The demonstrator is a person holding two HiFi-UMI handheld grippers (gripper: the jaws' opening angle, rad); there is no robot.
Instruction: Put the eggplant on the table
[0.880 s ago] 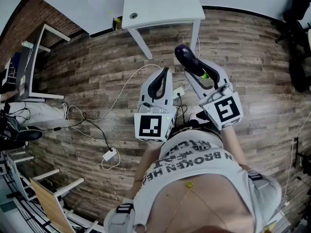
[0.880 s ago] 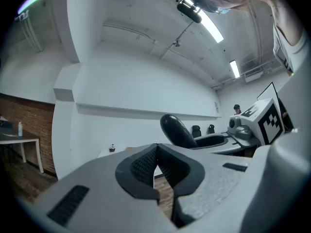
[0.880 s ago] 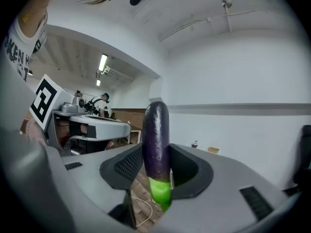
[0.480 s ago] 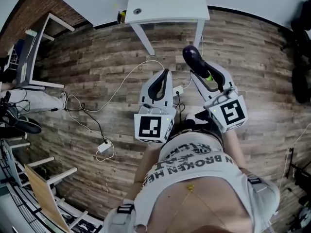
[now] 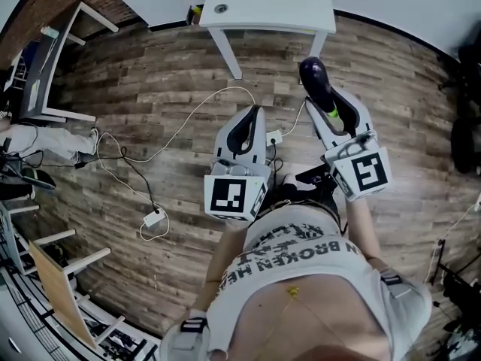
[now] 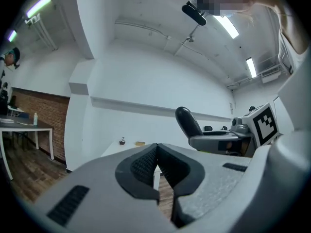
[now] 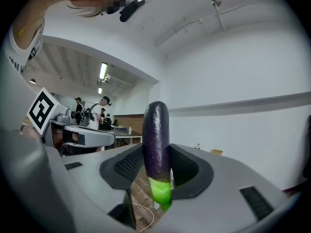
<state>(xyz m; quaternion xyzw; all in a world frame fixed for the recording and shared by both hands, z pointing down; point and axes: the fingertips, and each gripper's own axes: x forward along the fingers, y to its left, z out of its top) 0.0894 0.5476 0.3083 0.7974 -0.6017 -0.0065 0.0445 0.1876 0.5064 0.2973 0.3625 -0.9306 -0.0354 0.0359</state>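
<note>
Right gripper jaws clamp the eggplant from both sides; the pads press on its lower part, just above the green end. The purple body sticks out past the jaw tips toward the table. The eggplant is in the air over the wood floor, just short of the table's near edge, beside its right front leg, not on the table. It is glossy dark purple, long with a rounded tip and a bright green stem end, and plastic-looking. Left gripper jaws are pressed together with nothing between them, further from the table's near edge than the eggplant.
</note>
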